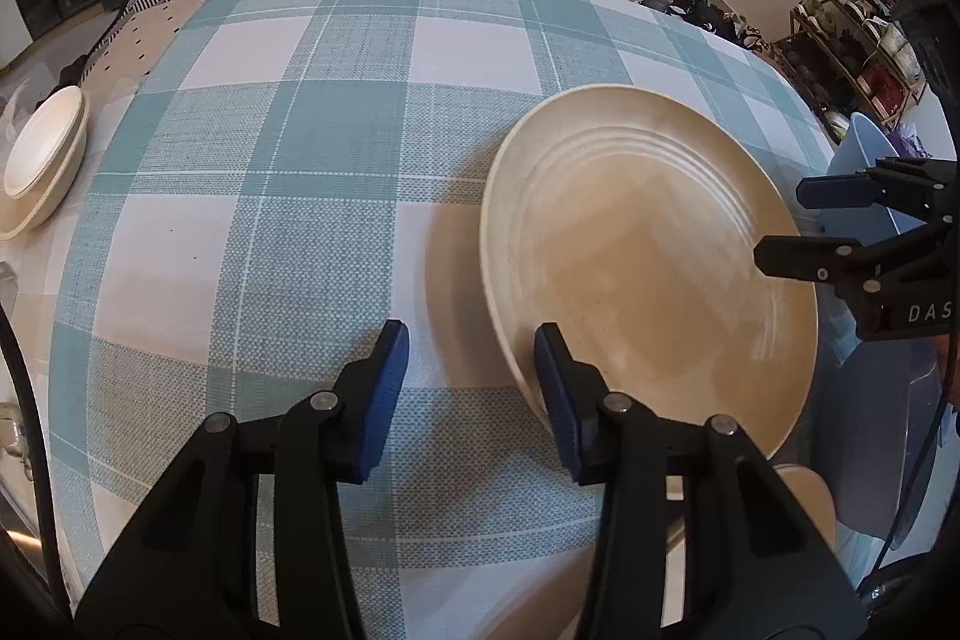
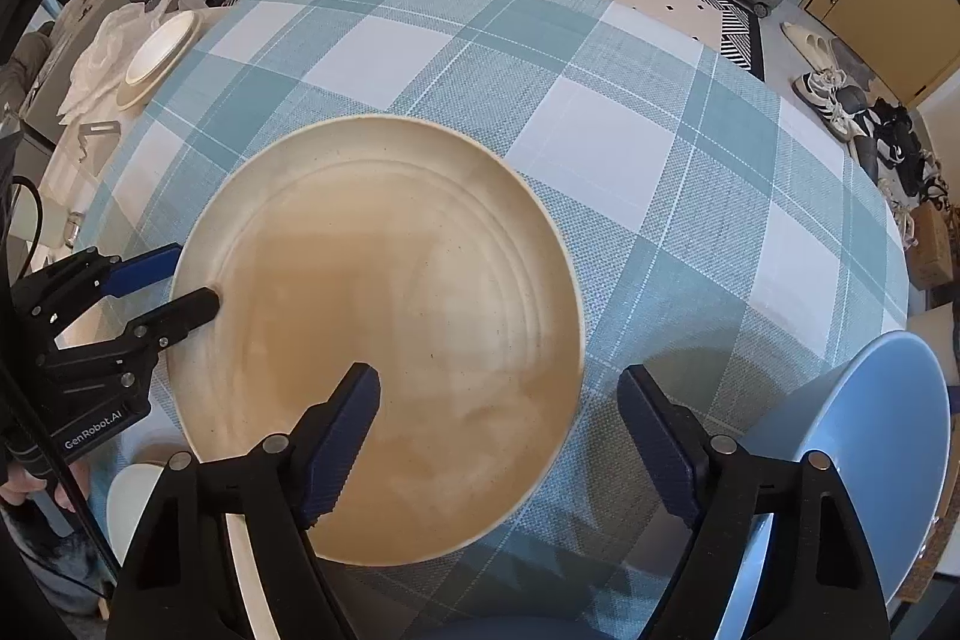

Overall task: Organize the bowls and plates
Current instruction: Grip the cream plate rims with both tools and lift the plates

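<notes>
My left gripper (image 1: pixel 471 394) stood released, its jaws straddling the rim of the big beige plate (image 2: pixel 384 334) on the checked tablecloth (image 2: pixel 630 148). My right gripper (image 2: pixel 498 436) hung spread wide above the plate's near edge, grasping nothing, a blue plate (image 2: pixel 888 436) beside it.

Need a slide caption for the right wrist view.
Open right gripper above beige plate on checked tablecloth; left gripper straddles its rim.

Large plate (image 2: pixel 384 334) on tablecloth (image 2: pixel 630 148); stacked plates (image 2: pixel 157 52) far left; bowl (image 2: pixel 870 460) right.
</notes>
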### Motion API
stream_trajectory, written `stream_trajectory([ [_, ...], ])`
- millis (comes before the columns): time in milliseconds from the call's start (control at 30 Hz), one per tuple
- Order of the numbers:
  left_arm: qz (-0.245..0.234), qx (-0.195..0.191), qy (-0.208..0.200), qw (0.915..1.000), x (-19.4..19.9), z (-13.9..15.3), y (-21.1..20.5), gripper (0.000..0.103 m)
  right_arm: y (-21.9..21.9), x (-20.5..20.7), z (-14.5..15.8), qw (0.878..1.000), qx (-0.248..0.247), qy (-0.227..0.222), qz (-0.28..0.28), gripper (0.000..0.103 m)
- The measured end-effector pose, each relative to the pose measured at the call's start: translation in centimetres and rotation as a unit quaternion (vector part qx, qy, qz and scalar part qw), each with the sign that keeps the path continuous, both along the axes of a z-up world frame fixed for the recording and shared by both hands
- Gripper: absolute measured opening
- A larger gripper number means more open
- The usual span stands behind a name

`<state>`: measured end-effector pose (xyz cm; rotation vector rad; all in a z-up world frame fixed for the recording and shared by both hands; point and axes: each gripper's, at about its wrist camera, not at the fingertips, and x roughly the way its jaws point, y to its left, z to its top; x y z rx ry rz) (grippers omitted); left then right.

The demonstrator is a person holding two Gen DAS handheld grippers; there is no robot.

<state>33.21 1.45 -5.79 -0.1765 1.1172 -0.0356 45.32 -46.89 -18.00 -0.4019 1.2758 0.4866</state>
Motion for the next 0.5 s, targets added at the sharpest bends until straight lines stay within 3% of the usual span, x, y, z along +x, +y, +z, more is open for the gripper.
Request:
stream_trajectory([
  [67, 0.003, -0.003, 0.000, 1.0000, -0.1, 0.0, 0.4, 0.041, 0.3, -0.1, 0.0, 1.000, 0.005, 0.004, 0.004, 0.073],
  [200, 0.008, -0.002, -0.002, 1.0000, -0.4, 0.0, 1.2, 0.040, 1.4, -0.3, -0.5, 1.000, -0.003, 0.006, 0.015, 0.072],
  [333, 0.007, -0.003, -0.003, 1.0000, -0.5, 0.0, 1.5, 0.038, 1.8, -0.1, -1.4, 1.000, -0.015, 0.014, 0.013, 0.062],
  [500, -0.001, -0.012, -0.008, 0.9999, -0.8, 0.1, 1.5, 0.025, 1.6, -0.2, -1.8, 1.000, -0.021, 0.014, 0.004, 0.051],
])
